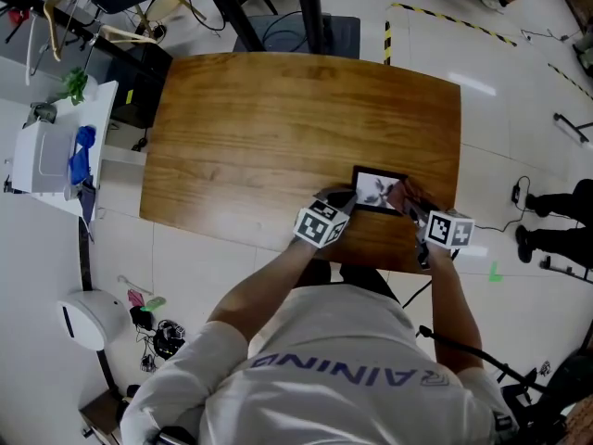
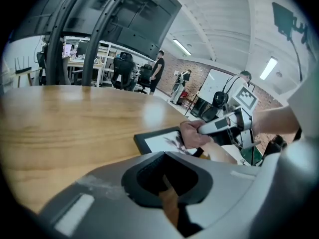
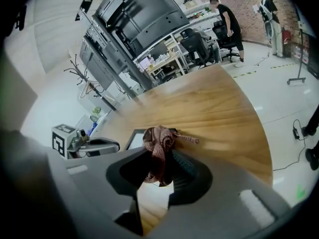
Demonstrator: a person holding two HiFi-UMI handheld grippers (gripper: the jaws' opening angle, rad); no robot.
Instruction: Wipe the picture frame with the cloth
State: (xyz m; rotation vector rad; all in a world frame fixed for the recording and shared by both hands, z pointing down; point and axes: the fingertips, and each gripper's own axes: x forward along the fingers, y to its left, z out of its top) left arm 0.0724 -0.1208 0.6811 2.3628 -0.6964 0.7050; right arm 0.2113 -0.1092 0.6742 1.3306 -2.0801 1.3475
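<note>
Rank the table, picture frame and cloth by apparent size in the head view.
1. table, by far the largest
2. picture frame
3. cloth, a small bunch over the frame's right edge

All lie at about table height, so nearness hardly skews this.

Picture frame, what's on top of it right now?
A bunched brown cloth, pinched in the fingers of the right gripper, sits on the right part of the picture frame. The picture under the cloth is covered; the rest shows bare.
</note>
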